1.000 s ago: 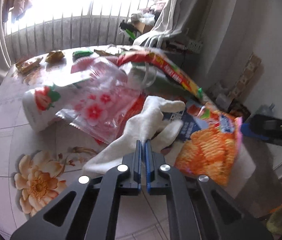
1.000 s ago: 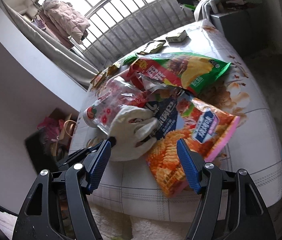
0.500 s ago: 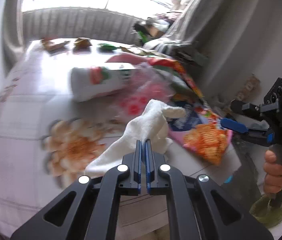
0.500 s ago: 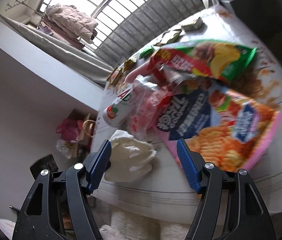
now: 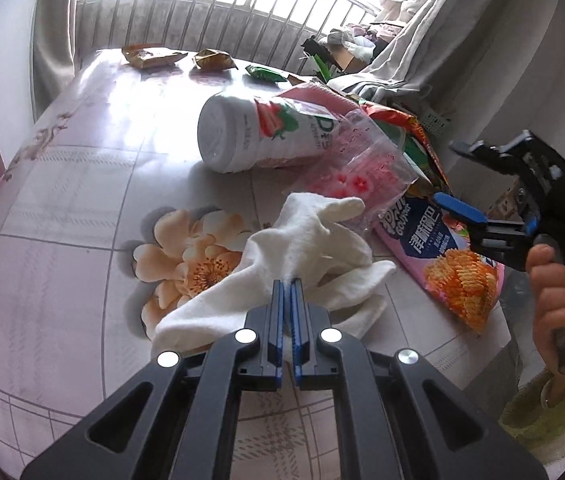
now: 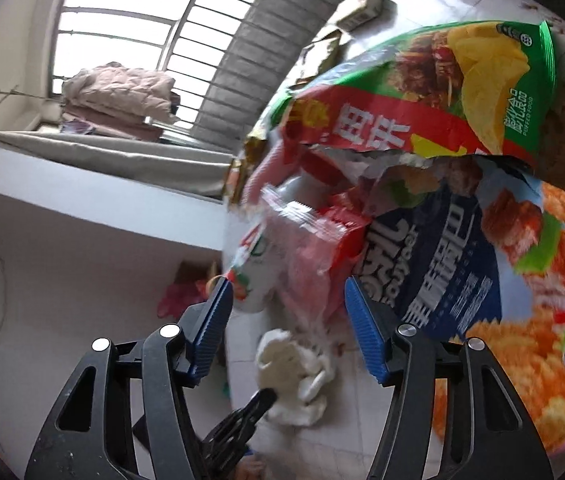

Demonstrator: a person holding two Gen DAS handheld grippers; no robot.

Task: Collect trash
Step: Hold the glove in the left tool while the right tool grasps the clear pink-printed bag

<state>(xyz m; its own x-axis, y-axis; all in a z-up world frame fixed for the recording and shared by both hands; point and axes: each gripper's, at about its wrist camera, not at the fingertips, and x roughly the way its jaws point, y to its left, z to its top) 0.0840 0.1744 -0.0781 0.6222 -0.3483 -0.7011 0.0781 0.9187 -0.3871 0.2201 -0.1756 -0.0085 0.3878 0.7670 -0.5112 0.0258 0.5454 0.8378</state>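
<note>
Pinching a soft white glove, the left gripper sits clamped on its limp cloth, just beside the pink snack bag on the bench. The right gripper hangs spread apart near that crinkly, light, slippery bag, best taken by its flat edge.

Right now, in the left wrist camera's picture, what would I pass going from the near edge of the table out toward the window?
White cloth pinched in the left gripper → clear flower-print plastic bag → white strawberry drink bottle lying on its side → small green wrapper → window railing.
</note>
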